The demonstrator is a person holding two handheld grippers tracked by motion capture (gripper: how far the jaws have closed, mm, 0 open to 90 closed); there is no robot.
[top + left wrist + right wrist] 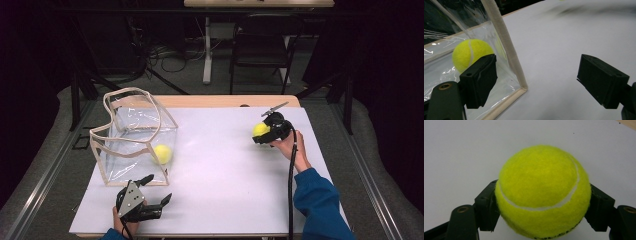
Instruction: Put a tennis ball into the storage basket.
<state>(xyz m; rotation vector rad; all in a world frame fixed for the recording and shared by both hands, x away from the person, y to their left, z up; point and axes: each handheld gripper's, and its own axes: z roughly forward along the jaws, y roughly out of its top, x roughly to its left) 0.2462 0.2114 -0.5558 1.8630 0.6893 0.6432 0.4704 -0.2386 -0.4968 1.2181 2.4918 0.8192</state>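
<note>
Bag point(132, 137) sits at the left of the bench point(225, 170): clear plastic, beige fabric edging, top open, walls a bit slumped. One tennis ball point(162, 154) lies inside it, on the bottom, against the right-hand wall near the front corner. In the left gripper view that same ball point(470, 53) shows through the plastic, just behind the bag's trimmed corner edge point(507, 50).

Left claw point(152, 192) rests low at the front edge of the bench, just in front of the bag's near right corner, grey plate on top. Jaws stand wide apart, nothing between them; one jaw sits close against the bag's clear wall, the other over bare white surface. Can't tell if it actually touches the plastic.

Middle of the bench: plain white sheet.

Right claw point(260, 134) is at the right side of the bench, well apart from the bag, held by a hand in a blue sleeve point(320, 200), cable trailing down toward the front edge. Clamped on a second tennis ball point(260, 129); in the right gripper view that ball point(542, 192) sits squarely between both pads, seam curving across its face, white bench surface behind it.
</note>
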